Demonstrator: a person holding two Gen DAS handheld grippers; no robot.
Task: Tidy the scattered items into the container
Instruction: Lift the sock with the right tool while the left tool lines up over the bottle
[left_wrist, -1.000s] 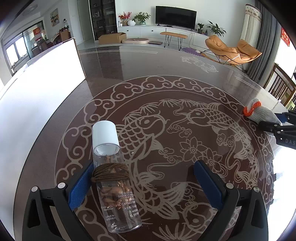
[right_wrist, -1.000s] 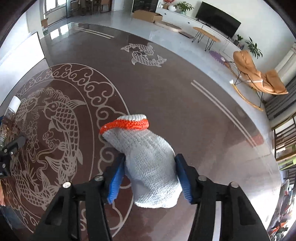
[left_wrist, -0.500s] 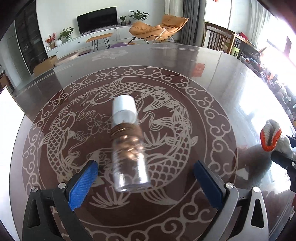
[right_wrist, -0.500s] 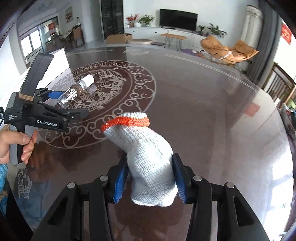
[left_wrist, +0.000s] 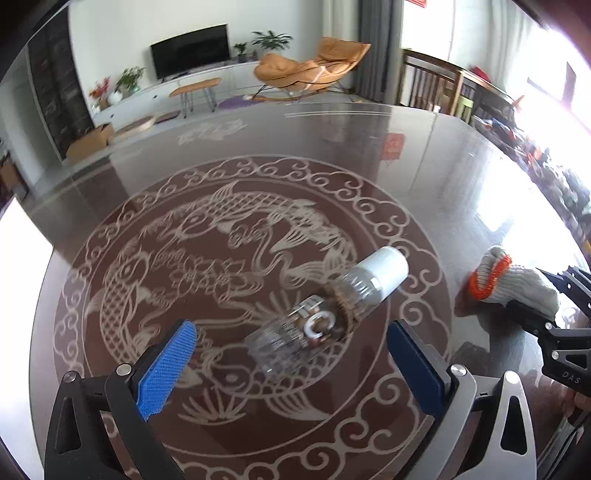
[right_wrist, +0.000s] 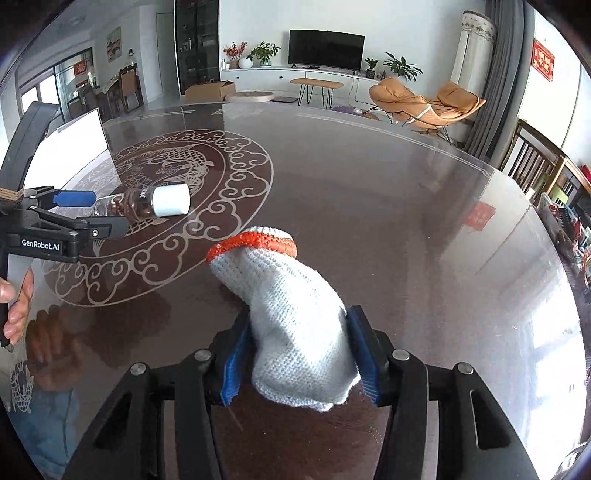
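Treat glove (right_wrist: 295, 325), pinched mid-body in right gripper (right_wrist: 299, 354) with jaws just opening wider, beside the tabletop (right_wrist: 406, 221) medallion, as probably light, soft and compressible; grasp likely rigid, slick bottle (left_wrist: 325, 325), untouched inside wide-open left gripper (left_wrist: 290, 332), across its barrel.
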